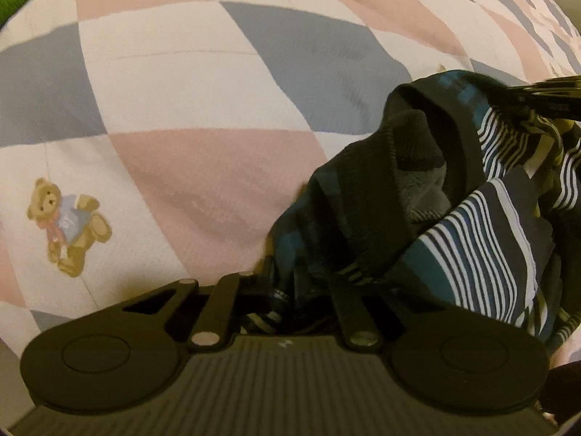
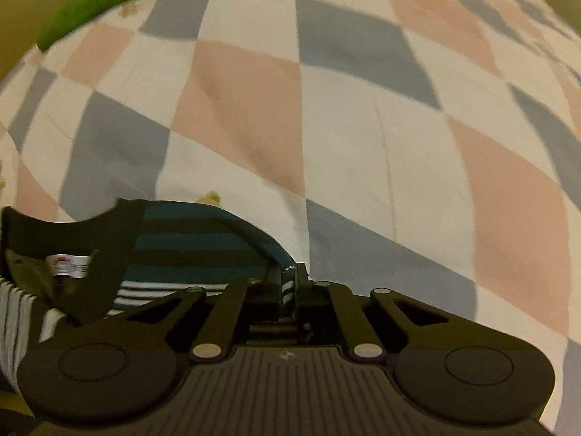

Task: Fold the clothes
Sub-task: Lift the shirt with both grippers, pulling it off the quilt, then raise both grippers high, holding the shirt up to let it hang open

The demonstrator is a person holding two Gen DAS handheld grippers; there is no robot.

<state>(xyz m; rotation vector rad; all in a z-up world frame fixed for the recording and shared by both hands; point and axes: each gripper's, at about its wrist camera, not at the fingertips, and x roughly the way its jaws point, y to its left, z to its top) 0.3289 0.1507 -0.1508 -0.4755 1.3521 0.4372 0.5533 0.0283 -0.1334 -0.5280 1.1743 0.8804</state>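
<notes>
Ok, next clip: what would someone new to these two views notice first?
Most striking is the dark striped garment, teal, navy and white, bunched at the right of the left wrist view and pinched in both the left gripper and the right gripper. Beneath it spreads a checked quilt of pink, grey and white diamonds, with a printed teddy bear at the left. A green object lies at the quilt's far left edge.

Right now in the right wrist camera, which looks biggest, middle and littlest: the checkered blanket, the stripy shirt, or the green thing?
1. Checkered blanket, filling most of the view.
2. Stripy shirt, though it sits nearest the camera.
3. Green thing, far off and cut by the edge, so its true size is unsure.
</notes>
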